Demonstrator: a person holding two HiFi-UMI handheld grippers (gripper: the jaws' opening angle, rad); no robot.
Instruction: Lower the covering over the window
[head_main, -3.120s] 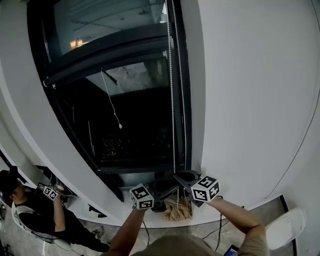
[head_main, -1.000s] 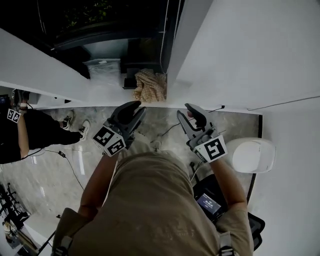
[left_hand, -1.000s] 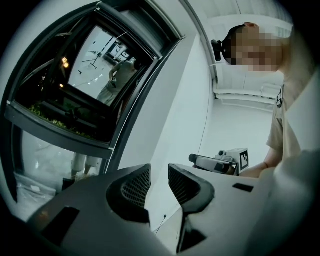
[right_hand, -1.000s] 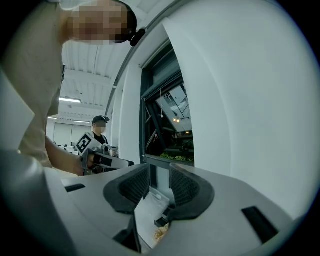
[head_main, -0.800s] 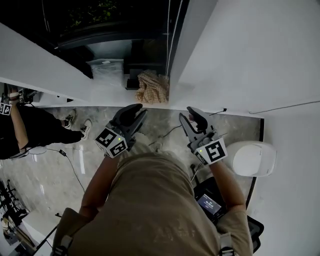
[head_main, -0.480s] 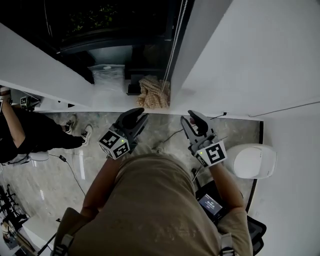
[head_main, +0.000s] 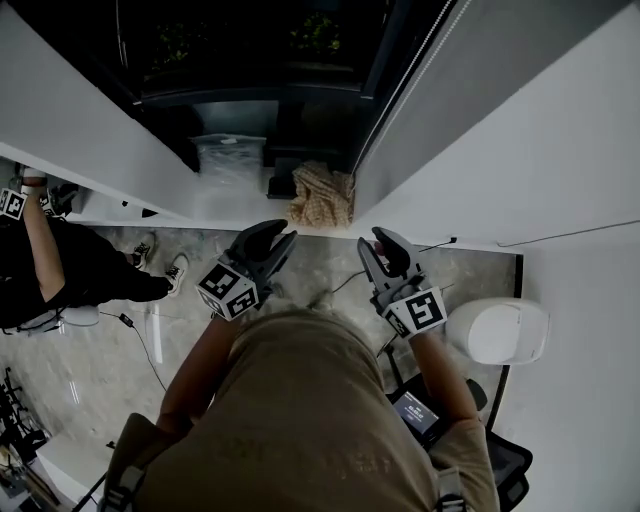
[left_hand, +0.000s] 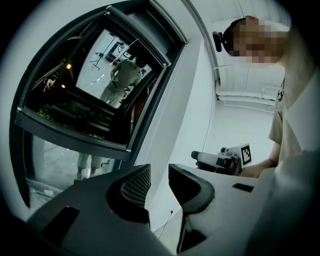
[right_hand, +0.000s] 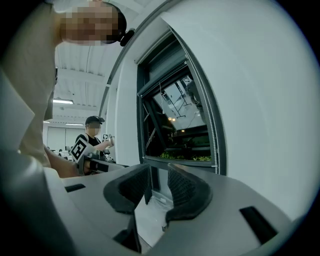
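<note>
I hold both tongs low at centre frame. My left gripper (head_main: 273, 238) and right gripper (head_main: 374, 243) are both released, with nothing between the jaws. The window (head_main: 250, 40) fills the top of the head view, its bead chain (head_main: 414, 62) at upper right; the covering itself I cannot make out. I judge this the approach: next I must reach that chain and clench it.

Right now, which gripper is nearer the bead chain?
Right. The right gripper sits almost directly below the chain in the head view; the left gripper is further to the left of it. Both are open and short of it.
</note>
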